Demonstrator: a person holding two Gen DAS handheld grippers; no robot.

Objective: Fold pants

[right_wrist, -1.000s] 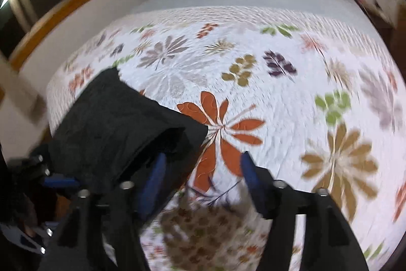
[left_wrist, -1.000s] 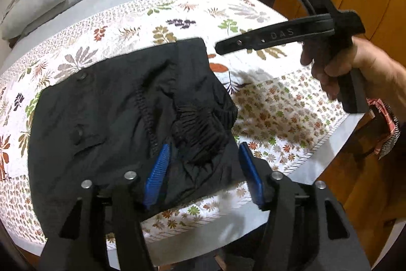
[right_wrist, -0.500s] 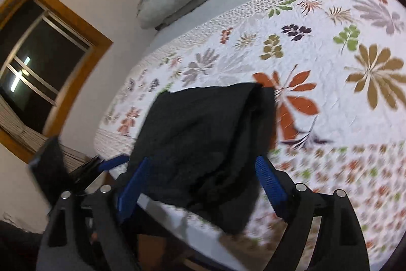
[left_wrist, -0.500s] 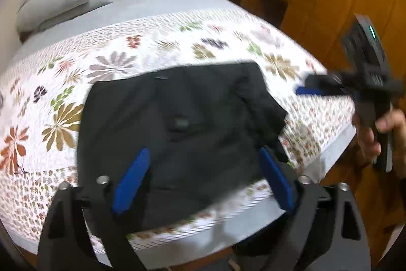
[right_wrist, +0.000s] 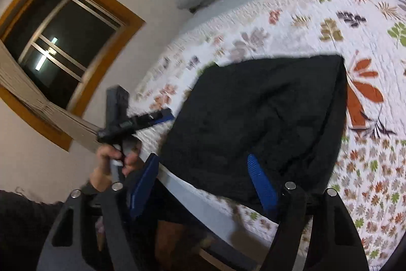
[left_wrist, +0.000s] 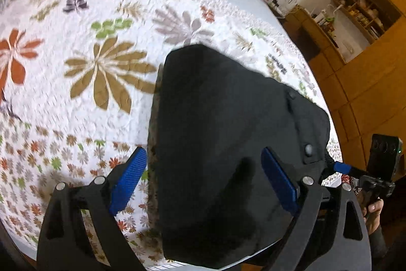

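Pants [left_wrist: 228, 144] lie folded on quilt [left_wrist: 76, 93]; L gripper [left_wrist: 203, 179] & R gripper [right_wrist: 205, 182] both spread wide, holding nothing.

Black gripper frames [left_wrist: 203, 184], blue pads [left_wrist: 128, 179], silver screws [left_wrist: 307, 180]

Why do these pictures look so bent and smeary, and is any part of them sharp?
Both views are fisheye, so the bed bulges and the corners go black. Left wrist view: the quilt is motion-smeared, the black pants a featureless dark patch, the left gripper crisp. Right wrist view: the window and the pants' edges are blurred, the right gripper sharper.
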